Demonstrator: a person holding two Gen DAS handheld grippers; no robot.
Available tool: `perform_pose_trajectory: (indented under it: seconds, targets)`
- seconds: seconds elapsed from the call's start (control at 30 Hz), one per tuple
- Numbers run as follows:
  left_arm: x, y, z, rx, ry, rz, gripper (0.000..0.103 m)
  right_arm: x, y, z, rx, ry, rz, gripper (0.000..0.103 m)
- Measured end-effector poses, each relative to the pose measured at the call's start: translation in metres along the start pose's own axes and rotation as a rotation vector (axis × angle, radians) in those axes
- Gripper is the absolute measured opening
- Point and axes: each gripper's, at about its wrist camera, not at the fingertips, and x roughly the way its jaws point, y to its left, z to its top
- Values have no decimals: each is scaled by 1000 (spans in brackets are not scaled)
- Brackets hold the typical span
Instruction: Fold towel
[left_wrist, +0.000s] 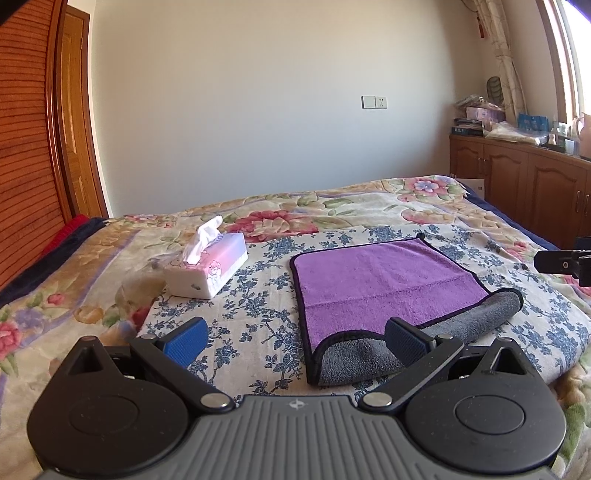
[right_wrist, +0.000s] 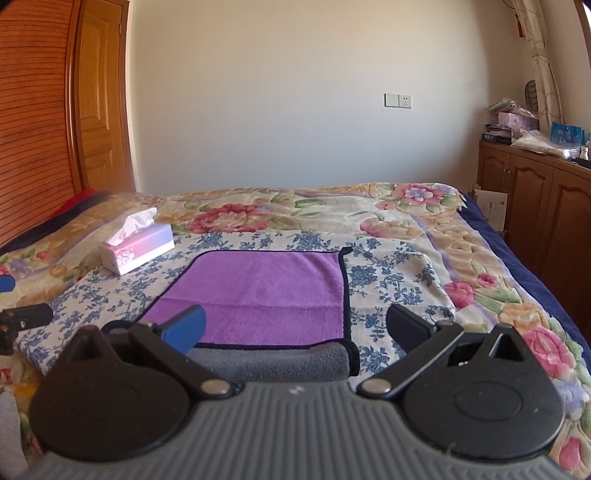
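Nearest the lens, the left hand-held gripper (left_wrist: 295, 341) spreads its blue-padded fingers wide with nothing between them; a small star-like emblem marks its grey ribbed body. The right hand-held gripper (right_wrist: 295, 328) is likewise spread apart and holds nothing. Just beyond both lies the towel (left_wrist: 384, 280), purple with a dark border, flat on the bed (left_wrist: 92, 295), its near edge rolled back to show a grey underside. It rests on a blue-flowered white cloth (right_wrist: 399, 273) laid over a large floral blanket. To the left sits a pink-and-white tissue box (left_wrist: 210, 267) with a cartoon print; its writing is too small to read. Farther off stand a wooden cabinet (right_wrist: 535, 206) piled with clutter, a wall socket plate (right_wrist: 398, 100) and a wooden door (right_wrist: 99, 96).
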Motion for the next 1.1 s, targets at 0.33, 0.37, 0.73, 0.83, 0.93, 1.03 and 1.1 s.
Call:
perform_pose_trajectory:
  seconds: [0.33,0.37,0.73,0.83,0.93,1.03,1.1]
  targets:
    - [30,7,-1,-21,35,-16,103,21,-7,3,-6,28,10,103]
    - [32,7,-1,-23,39,-19,103,22,-8,3,-4,31,10,103]
    - [59,7,-2,-17,91,-102,91,43,-15,4,-4,65,9,103]
    - [65,7,-3,-22,108,-114,85,49,-17,3,-3,75,7,103]
    - [71,6,-5,-17,124,-119,78,54,-18,2,-9,85,9,103]
    - [77,6,-6,-17,140,-125,71,59,-19,1,-17,100,11,103]
    - [81,6,-6,-15,151,-127,67,62,-20,0,-19,110,17,103]
